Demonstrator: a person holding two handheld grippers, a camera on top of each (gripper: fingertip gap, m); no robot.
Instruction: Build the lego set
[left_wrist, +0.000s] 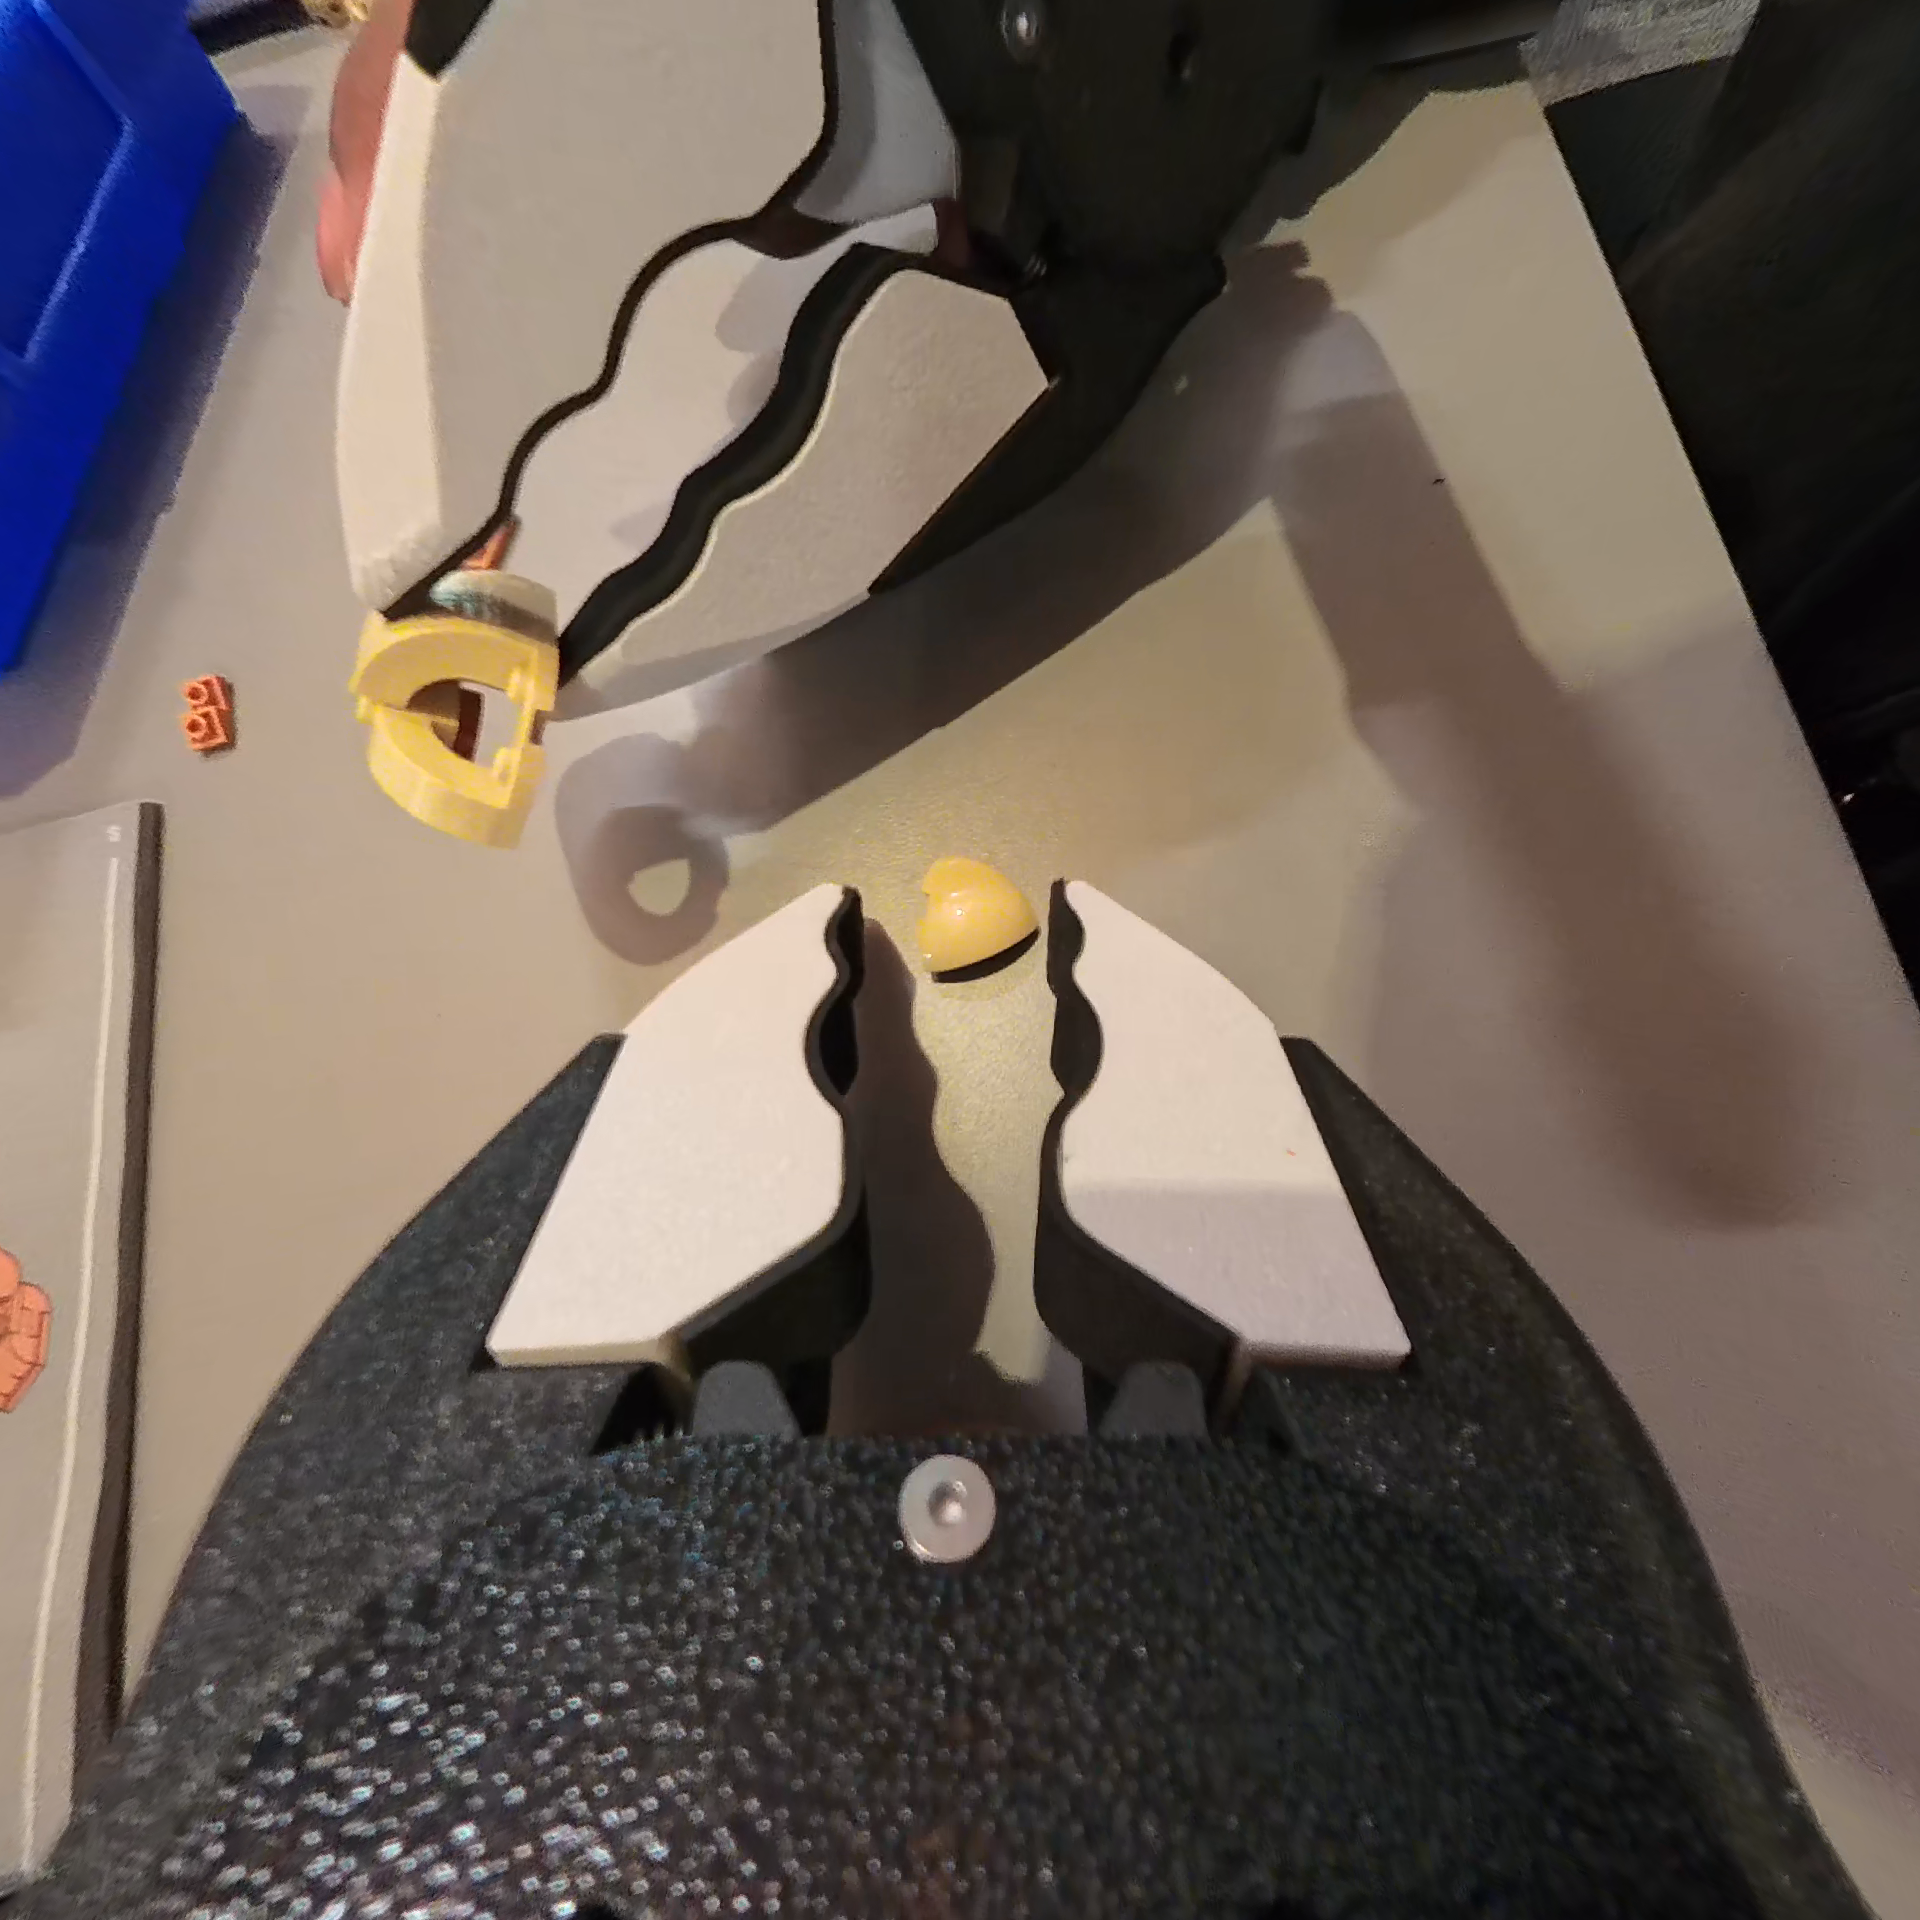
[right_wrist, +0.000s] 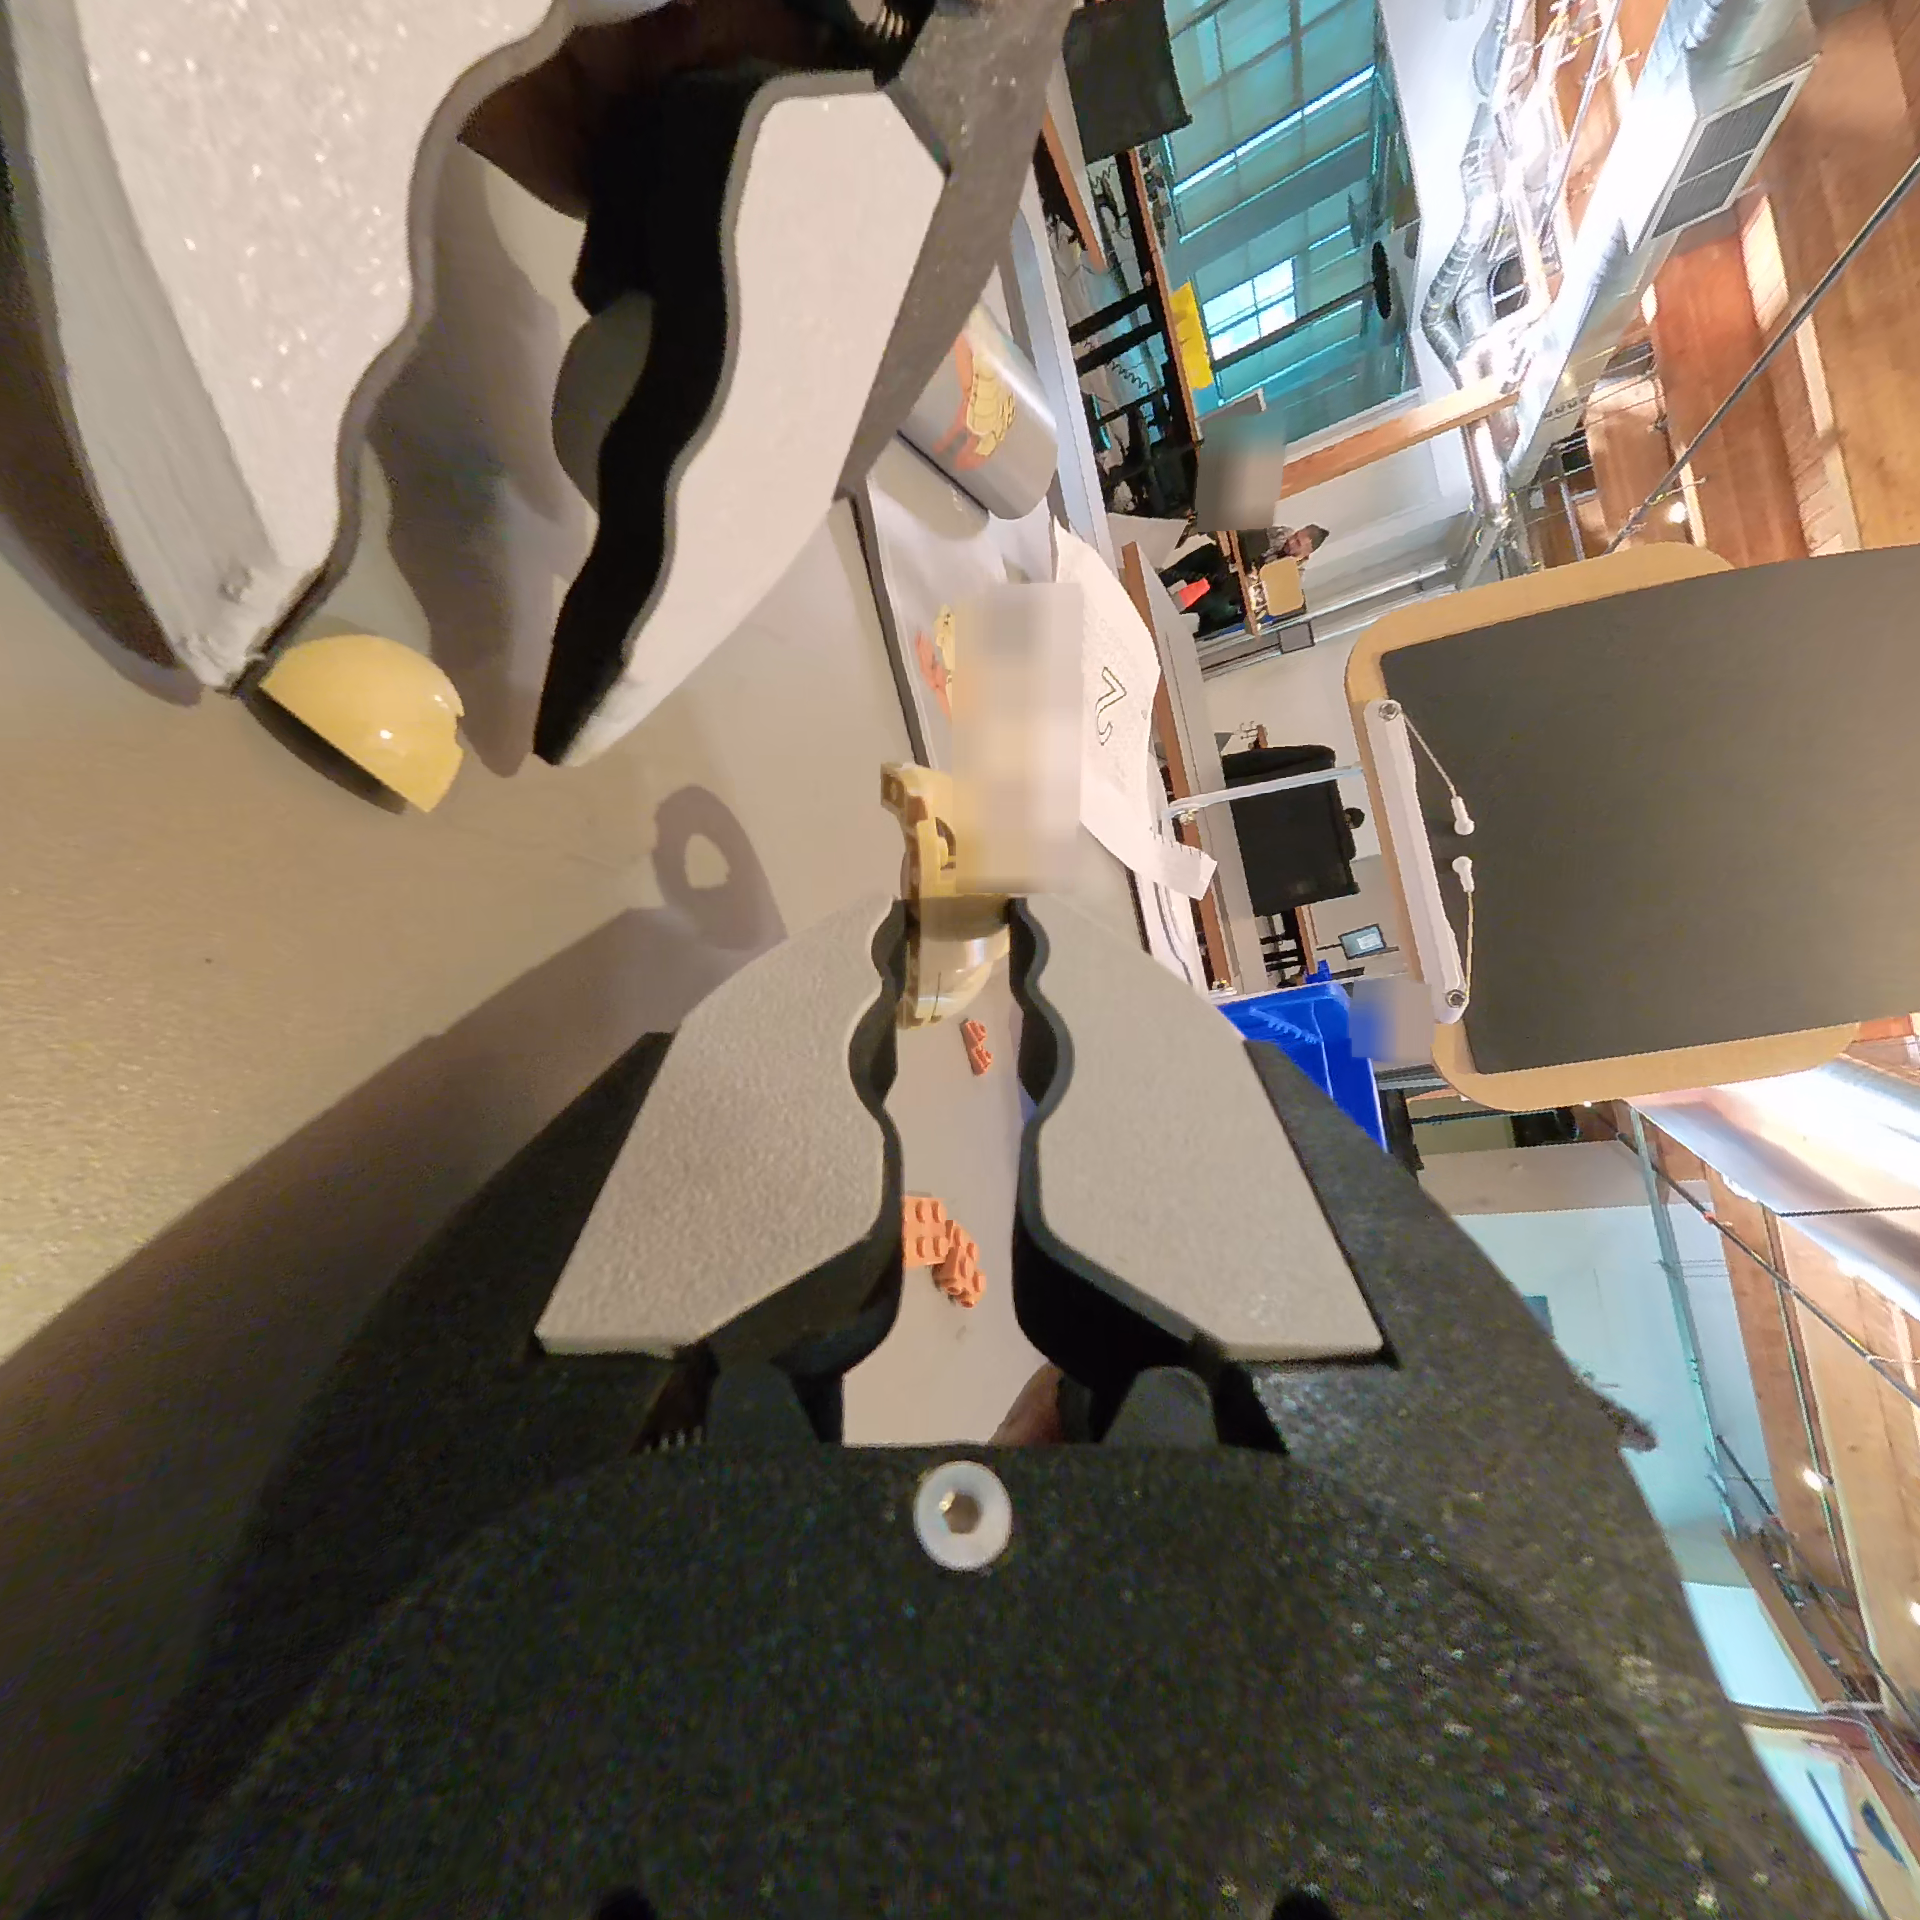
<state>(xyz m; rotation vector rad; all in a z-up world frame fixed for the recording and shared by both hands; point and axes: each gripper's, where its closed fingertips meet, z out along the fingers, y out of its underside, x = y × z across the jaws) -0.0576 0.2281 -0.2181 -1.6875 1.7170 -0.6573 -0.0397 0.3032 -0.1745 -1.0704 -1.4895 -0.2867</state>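
While the left gripper (left_wrist: 954, 904) hangs just over the grey worktop (left_wrist: 1195, 727), its jaws stand apart with nothing between them. Going left to right in the left wrist view: far off to the left of the jaws sits a blue bin (left_wrist: 94, 260), below it a printed booklet (left_wrist: 73, 1143) at the frame edge, and between the two a small orange brick (left_wrist: 208, 714) lies alone on the worktop.

Next comes the right gripper (left_wrist: 473, 613), reaching in from above and ahead of the left jaws. Its jaws are clamped on a yellow arched lego assembly (left_wrist: 452, 727) (two curved pieces stacked, with a hole through the middle), held clear of the worktop, with its shadow on the surface beneath it.

Right in front of the left jaws, just beyond the tips and roughly centred on the gap, a small yellow dome piece (left_wrist: 977, 920) rests on the worktop, touching neither finger.

From the right wrist view, that same dome piece (right_wrist: 364, 717) sits just beside the tip of one left finger, and the assembly (right_wrist: 930, 862) sticks out past the right jaws. A few more orange bricks (right_wrist: 943, 1252) lie on the worktop below the right jaws.
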